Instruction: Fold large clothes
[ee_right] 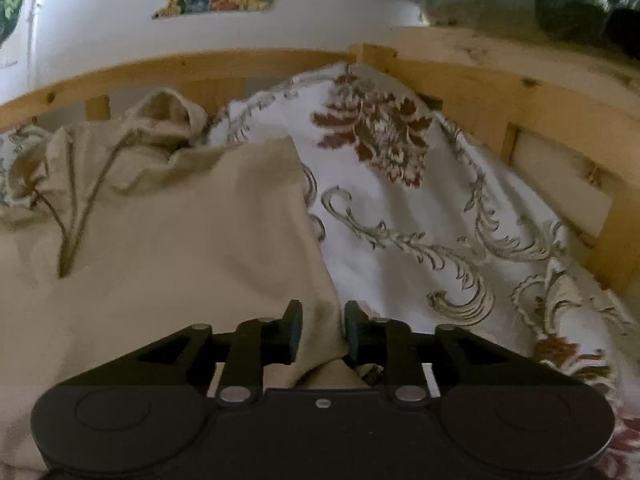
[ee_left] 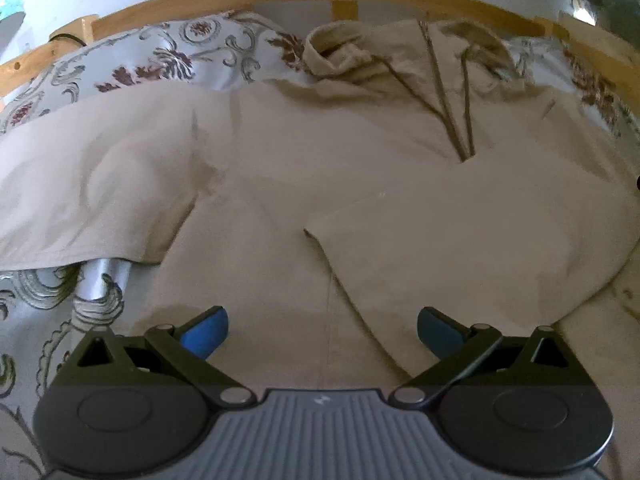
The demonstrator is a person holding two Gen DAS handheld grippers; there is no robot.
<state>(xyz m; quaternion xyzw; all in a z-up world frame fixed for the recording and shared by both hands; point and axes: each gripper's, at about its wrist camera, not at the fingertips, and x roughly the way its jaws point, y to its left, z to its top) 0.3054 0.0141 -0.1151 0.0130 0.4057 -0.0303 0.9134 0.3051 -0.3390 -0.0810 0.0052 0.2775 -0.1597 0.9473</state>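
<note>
The left gripper (ee_left: 322, 330) is pointing steeply downward with its two blue-padded fingers (ee_left: 208, 332) spread wide apart, nothing lying between them and nothing touching either pad. The right gripper (ee_right: 322, 334) is tilting down less steeply, its fingers (ee_right: 294, 332) standing upright and parallel with only a narrow gap between them. A ridge of beige cloth is sitting in that gap at the near end, but the pads are not visibly pressing on it, and neither view is showing the person's hands or sleeves.
</note>
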